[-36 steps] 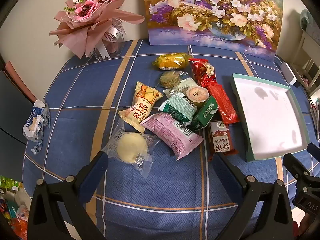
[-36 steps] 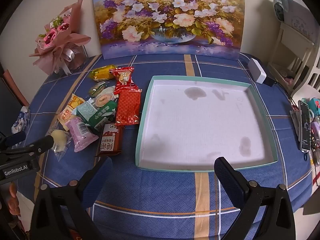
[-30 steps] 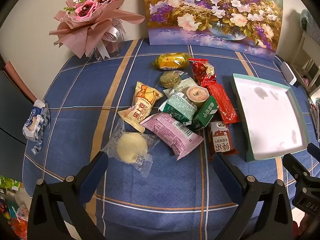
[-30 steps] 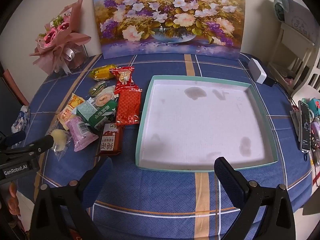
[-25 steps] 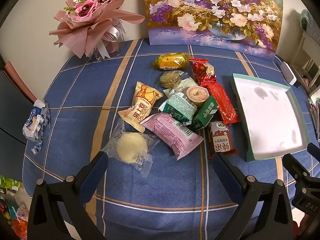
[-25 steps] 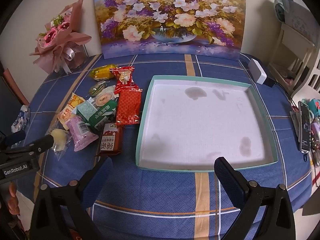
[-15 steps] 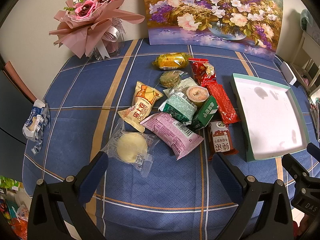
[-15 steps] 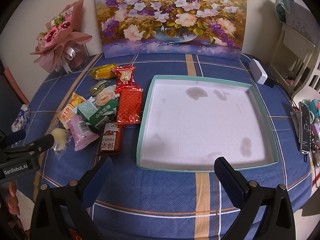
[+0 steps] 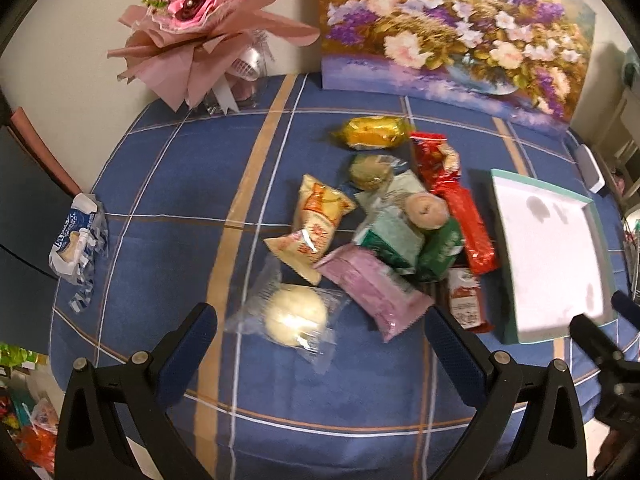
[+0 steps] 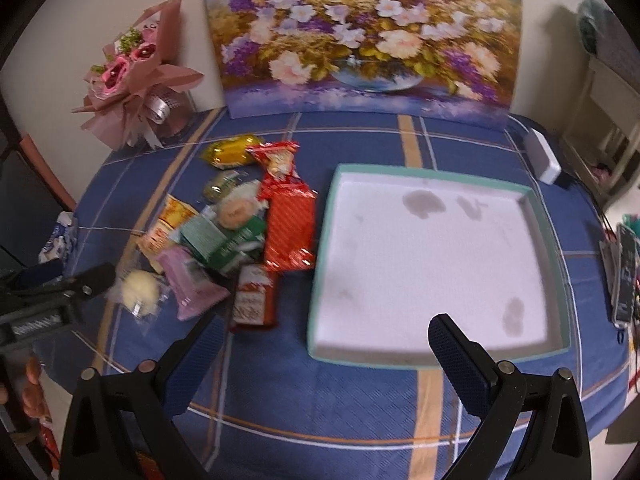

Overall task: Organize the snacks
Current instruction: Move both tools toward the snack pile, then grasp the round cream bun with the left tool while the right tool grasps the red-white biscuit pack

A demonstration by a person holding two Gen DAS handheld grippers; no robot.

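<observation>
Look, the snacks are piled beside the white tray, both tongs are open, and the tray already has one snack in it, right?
Not quite. The white tray holds no snacks yet, only stains, as the right wrist view shows. The snacks are piled beside it, and the left tongs and right tongs are both open.

The snacks (image 9: pixel 384 232) lie in a loose pile on the table, left of a shallow white tray (image 10: pixel 536 216) with a teal rim, which holds nothing and shows a few dark stains. Nearest is a pale round bun (image 9: pixel 294 316) in clear wrap, then a pink pack (image 9: pixel 368 286), a yellow-orange bag (image 9: pixel 316 224), green packs (image 9: pixel 438 250) and a round cake (image 9: pixel 426 210). Along the tray side lie a long red pack (image 10: pixel 289 226) and a small dark-red one (image 10: pixel 253 300); a yellow one (image 9: pixel 370 132) lies farthest back.
</observation>
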